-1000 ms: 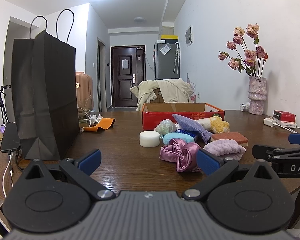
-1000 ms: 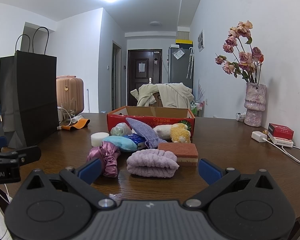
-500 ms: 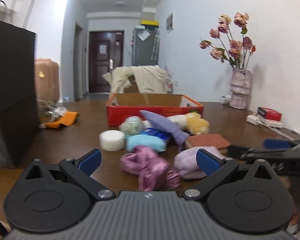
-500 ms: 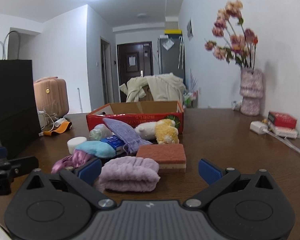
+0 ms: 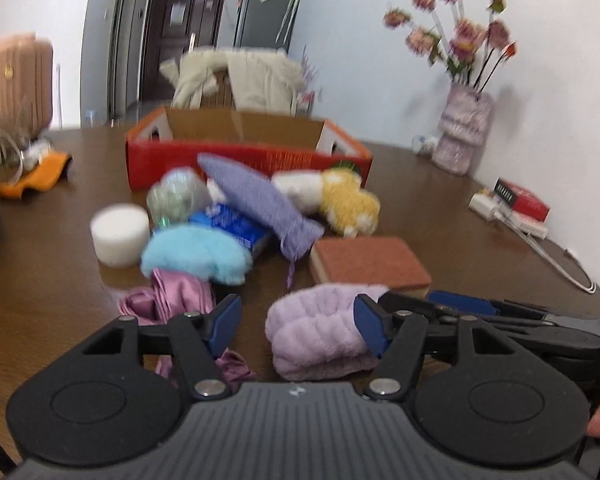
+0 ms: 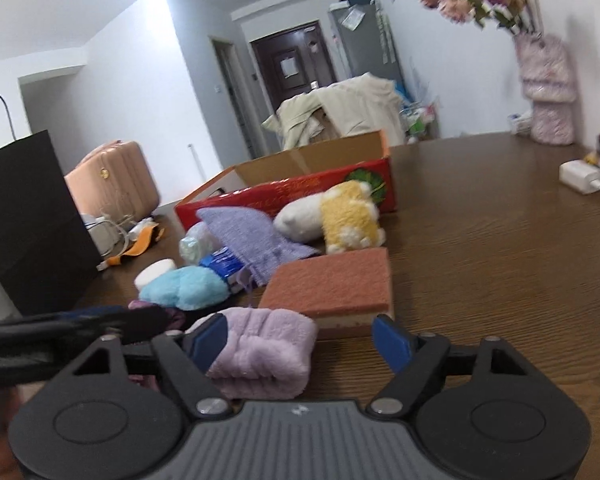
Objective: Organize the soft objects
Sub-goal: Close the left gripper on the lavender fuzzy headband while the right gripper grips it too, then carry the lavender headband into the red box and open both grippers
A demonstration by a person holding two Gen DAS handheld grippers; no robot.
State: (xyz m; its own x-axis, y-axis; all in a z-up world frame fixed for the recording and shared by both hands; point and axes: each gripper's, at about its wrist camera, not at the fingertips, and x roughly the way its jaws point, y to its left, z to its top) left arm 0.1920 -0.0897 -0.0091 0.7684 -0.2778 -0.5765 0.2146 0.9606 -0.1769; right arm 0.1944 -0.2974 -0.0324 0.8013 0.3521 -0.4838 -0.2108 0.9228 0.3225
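Observation:
A pile of soft objects lies on the brown table before an open red cardboard box (image 5: pixel 244 152) (image 6: pixel 296 190). Nearest is a lilac fluffy towel roll (image 5: pixel 316 332) (image 6: pixel 266 350). Behind it are a pink satin scrunchie (image 5: pixel 172 296), a light blue plush (image 5: pixel 196 254) (image 6: pixel 186 288), a red-brown sponge (image 5: pixel 368 262) (image 6: pixel 334 284), a purple knitted pouch (image 5: pixel 260 200) (image 6: pixel 256 236), a yellow-white plush (image 5: pixel 348 200) (image 6: pixel 348 220) and a white foam disc (image 5: pixel 120 234). My left gripper (image 5: pixel 298 322) is open, the towel roll between its fingers. My right gripper (image 6: pixel 300 340) is open, its left finger against the roll.
A black paper bag (image 6: pixel 24 224) stands at the left. A vase of dried roses (image 5: pixel 462 136) stands by the right wall, with a red box (image 5: pixel 522 200) and white charger and cable (image 6: pixel 580 172) beside it. An orange cloth (image 5: pixel 34 176) lies far left.
Both grippers have moved forward and down towards the pile. The lilac towel roll now sits between the left gripper's fingers and at the right gripper's left finger.

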